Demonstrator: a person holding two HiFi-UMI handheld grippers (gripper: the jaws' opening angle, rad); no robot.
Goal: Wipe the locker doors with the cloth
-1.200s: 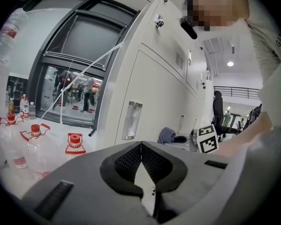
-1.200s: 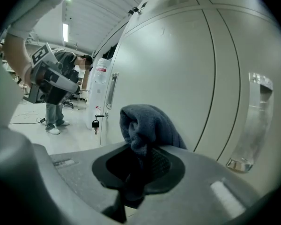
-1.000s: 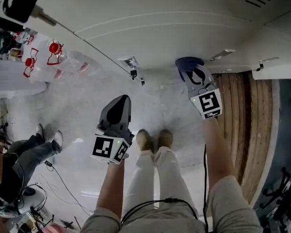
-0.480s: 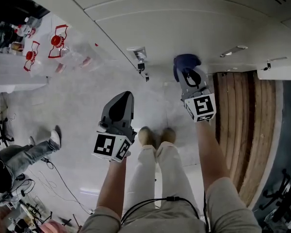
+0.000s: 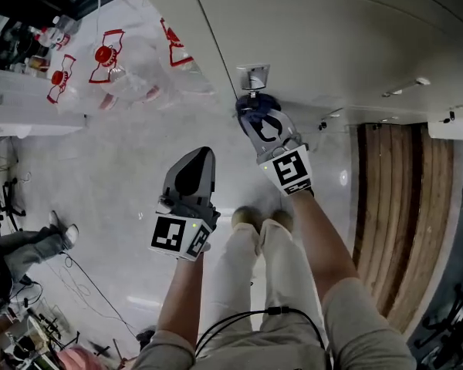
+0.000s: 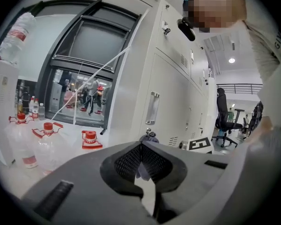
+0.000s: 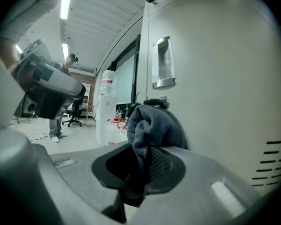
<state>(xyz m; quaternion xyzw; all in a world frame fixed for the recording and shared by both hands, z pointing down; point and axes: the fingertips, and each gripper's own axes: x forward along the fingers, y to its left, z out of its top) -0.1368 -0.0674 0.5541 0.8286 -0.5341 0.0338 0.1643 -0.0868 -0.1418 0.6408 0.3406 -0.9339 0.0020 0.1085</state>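
Note:
The white locker door [image 5: 332, 45] fills the top of the head view, with a recessed metal handle [image 5: 253, 77] on it. My right gripper [image 5: 264, 122] is shut on a bunched blue-grey cloth [image 5: 252, 106], which presses on the door just below that handle. In the right gripper view the cloth [image 7: 152, 125] bulges out of the jaws against the door [image 7: 220, 88], under the handle [image 7: 162, 62] and by a small lock knob [image 7: 162, 100]. My left gripper [image 5: 194, 164] hangs apart, lower left, shut on nothing [image 6: 141, 146].
Several large water jugs with red caps [image 5: 108, 60] stand left of the lockers. A wooden slatted panel [image 5: 393, 206] lies at the right. A seated person's legs [image 5: 23, 245] and floor cables [image 5: 92, 284] are at lower left. An office chair [image 6: 223, 121] stands farther along.
My right gripper has slid the cloth leftward along the locker door, from near the wooden panel to under the handle. The left gripper has barely moved.

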